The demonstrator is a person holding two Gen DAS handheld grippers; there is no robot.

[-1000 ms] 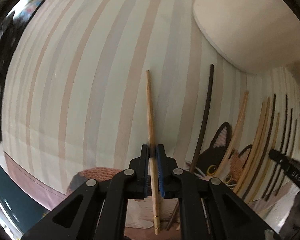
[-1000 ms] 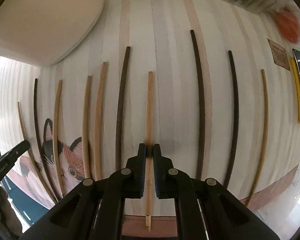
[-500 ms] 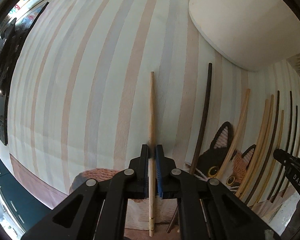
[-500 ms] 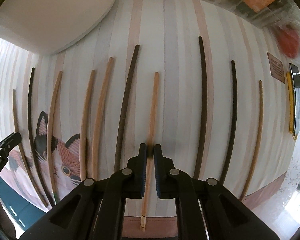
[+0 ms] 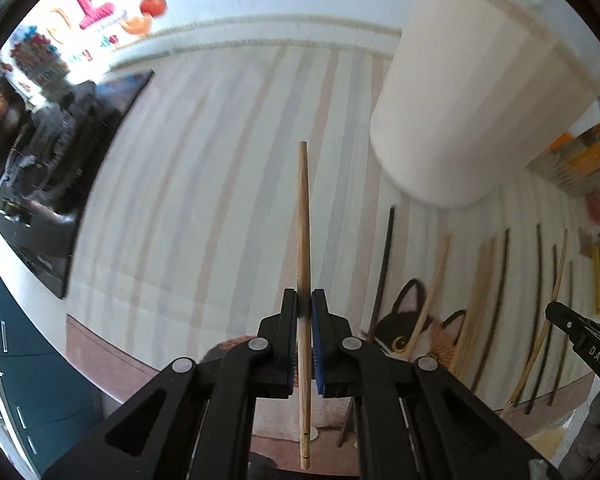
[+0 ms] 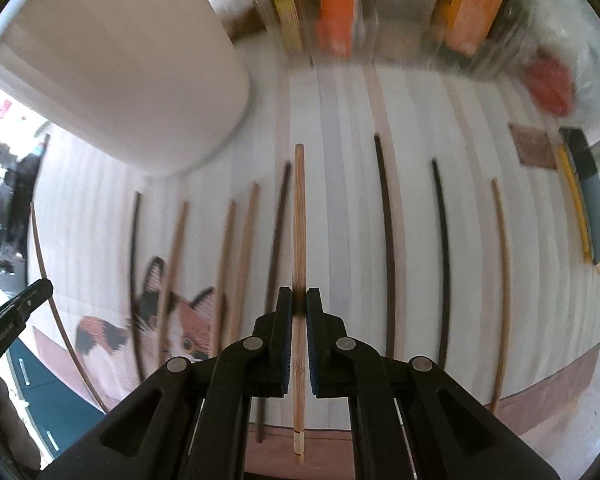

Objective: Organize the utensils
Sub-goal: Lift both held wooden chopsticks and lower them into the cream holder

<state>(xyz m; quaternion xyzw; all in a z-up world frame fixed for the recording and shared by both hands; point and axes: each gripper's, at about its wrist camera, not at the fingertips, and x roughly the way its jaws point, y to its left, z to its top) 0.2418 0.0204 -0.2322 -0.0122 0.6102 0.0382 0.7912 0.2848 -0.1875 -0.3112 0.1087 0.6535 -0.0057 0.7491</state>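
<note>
On the striped cloth (image 6: 340, 128), chopsticks (image 6: 384, 240) side by side in a row, some across the cat picture (image 6: 180, 328); behind the row a tall container (image 6: 132, 72), further back some boxes (image 6: 336, 8)

"DAS" on right gripper (image 5: 584, 344)

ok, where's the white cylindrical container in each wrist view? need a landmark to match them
Left wrist: white cylindrical container fills the upper right, standing on the striped mat.
Right wrist: the same container fills the upper left.
Shared landmark: the cat picture on the mat, lower right in the left view, lower left in the right view, among the loose chopsticks.
</note>
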